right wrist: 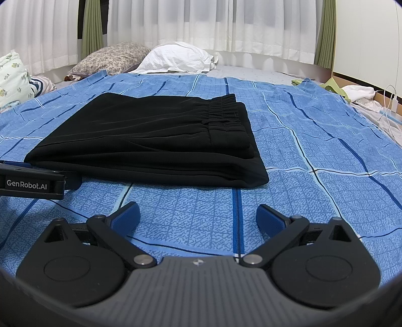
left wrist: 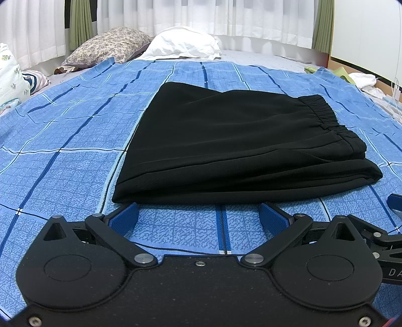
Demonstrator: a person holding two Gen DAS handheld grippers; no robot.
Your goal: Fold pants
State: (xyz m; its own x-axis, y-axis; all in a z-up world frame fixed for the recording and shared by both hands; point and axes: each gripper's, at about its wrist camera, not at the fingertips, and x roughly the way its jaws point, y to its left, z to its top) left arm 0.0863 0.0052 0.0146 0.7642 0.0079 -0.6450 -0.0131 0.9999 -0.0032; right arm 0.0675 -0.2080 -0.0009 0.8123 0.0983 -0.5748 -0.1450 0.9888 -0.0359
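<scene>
Looking along the left gripper (left wrist: 199, 213), we find its blue-padded jaws spread wide, holding nothing, the tips just short of the near folded edge of the black pants (left wrist: 241, 146). The right gripper (right wrist: 198, 216) also has its jaws spread and empty, but it sits a little back from the garment, with a strip of blue checked bedspread (right wrist: 326, 156) showing between.

The pants lie folded into a compact stack on the bedspread, the gathered elastic waistband (left wrist: 324, 113) turned to the right. From the left wrist we see them dead ahead; from the right wrist they sit left of centre. Only the right wrist view shows the side of the left gripper, a black bar with white lettering at the left edge beside the pants' near corner. The left view gives just a blue pad tip of the right gripper at its right edge.

Farther back we see a floral patterned pillow (left wrist: 110, 46) and a white pillow (left wrist: 183, 44) at the head of the bed, then white sheer curtains (right wrist: 201, 22) with green drapes (right wrist: 91, 27). Only the right view shows the white charging cable (right wrist: 390, 98) clearly.
</scene>
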